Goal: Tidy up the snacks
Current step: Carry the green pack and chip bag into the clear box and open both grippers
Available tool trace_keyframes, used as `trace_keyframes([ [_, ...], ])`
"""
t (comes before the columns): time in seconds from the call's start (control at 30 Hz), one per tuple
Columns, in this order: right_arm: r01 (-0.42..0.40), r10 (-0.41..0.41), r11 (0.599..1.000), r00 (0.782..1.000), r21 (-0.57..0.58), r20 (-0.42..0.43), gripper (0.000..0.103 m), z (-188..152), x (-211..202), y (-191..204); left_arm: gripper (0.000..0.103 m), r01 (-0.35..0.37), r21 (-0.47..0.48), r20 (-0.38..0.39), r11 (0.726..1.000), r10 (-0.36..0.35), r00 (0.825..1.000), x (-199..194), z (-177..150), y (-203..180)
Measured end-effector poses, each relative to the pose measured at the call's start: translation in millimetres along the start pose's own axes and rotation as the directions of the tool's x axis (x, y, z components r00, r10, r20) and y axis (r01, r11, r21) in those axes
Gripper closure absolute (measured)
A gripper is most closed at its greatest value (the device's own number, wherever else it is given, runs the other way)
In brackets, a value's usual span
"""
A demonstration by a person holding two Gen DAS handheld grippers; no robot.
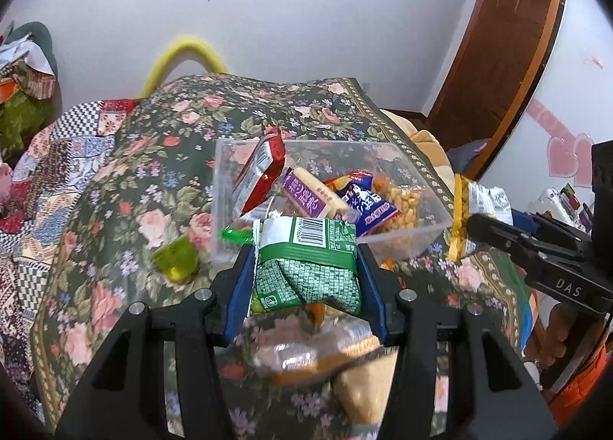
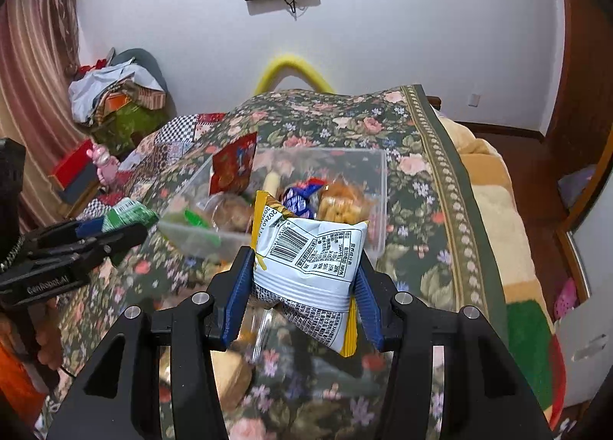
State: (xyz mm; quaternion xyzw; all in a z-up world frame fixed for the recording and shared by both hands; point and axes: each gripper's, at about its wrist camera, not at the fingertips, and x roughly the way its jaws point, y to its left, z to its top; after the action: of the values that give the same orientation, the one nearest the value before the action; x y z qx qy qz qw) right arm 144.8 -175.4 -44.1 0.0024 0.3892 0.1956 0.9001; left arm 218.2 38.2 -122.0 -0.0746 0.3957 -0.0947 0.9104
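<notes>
A: Snack packet, green [image 1: 306, 267]: where in the left wrist view?
B: Centre frame, clamped in the left gripper [image 1: 306, 271], below the clear bin [image 1: 398, 240] of snacks on the floral cloth [image 1: 115, 210].
A: And the right wrist view?
B: The right gripper [image 2: 304, 283] is clamped on a white-and-yellow packet [image 2: 310, 267], lower centre, just under the bin.

Clear bin [image 1: 387, 156] as landmark. Snacks below bin's near wall, under green packet [image 1: 306, 267]: blurred, kind unreadable. Green packet hides bin's near rim middle. Peanut bag [image 1: 402, 204] inside bin half covered by blue packet [image 1: 367, 206]. White-yellow packet [image 2: 310, 263] hides bin's near wall; print too small to read.
</notes>
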Motion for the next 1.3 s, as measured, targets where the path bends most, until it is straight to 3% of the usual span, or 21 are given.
trace_keyframes([
  [0.2,0.008,-0.008,1.000,1.000,0.002,0.016,0.056,21,18,-5,0.052,0.055,-0.007,-0.041,0.998,-0.056,0.998,36,19,-5],
  [0.47,0.030,-0.030,1.000,0.999,0.006,0.029,0.056,47,41,-16,0.052,0.077,0.015,-0.037,0.997,-0.077,0.996,73,50,-21],
  [0.83,0.048,-0.048,0.999,0.999,0.009,-0.001,0.056,72,80,-35,0.051,0.042,-0.008,-0.066,0.999,-0.043,0.997,129,88,-22],
  [1.0,0.047,-0.047,0.999,0.998,0.019,-0.032,0.056,72,95,-43,0.051,-0.020,0.051,-0.041,0.998,0.022,0.999,136,92,-28],
  [1.3,0.035,-0.033,0.999,0.996,0.022,-0.088,0.052,68,98,-48,0.045,0.015,0.046,-0.033,0.999,-0.014,0.999,118,88,-28],
])
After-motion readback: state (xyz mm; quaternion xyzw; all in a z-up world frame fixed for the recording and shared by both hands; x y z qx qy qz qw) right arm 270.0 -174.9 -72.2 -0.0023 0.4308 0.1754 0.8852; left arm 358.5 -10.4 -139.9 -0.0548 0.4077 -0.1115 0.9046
